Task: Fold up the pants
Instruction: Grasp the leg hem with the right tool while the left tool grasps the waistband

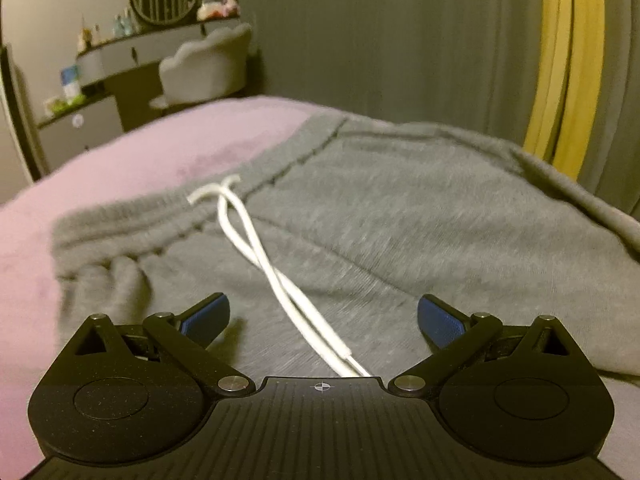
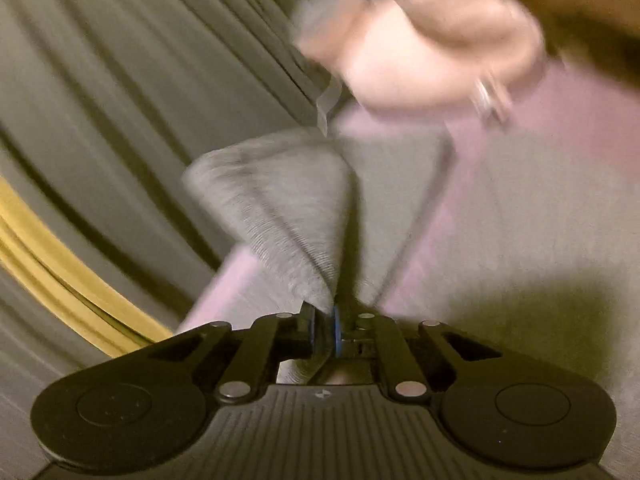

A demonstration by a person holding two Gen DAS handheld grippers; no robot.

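Here the right gripper (image 2: 325, 330) is pinching the pants (image 2: 280, 220) at bottom centre — lifting cloth for folding — while the left gripper (image 1: 323, 320) is hanging spread wide, gripping nothing.

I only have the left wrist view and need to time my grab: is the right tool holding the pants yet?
Observer: Yes, the right tool is shut on a bunched fold of the gray pants.
Operator: Is that fabric lifted or flat?
Observer: It fans out taut from the jaws, pulled up off the pink bedcover.
Operator: Anything ahead of the right tool?
Observer: A blurred hand crosses the top of its view, above the pants.
Operator: And mine?
Observer: The left tool is open, with the white drawstring running between its fingers.
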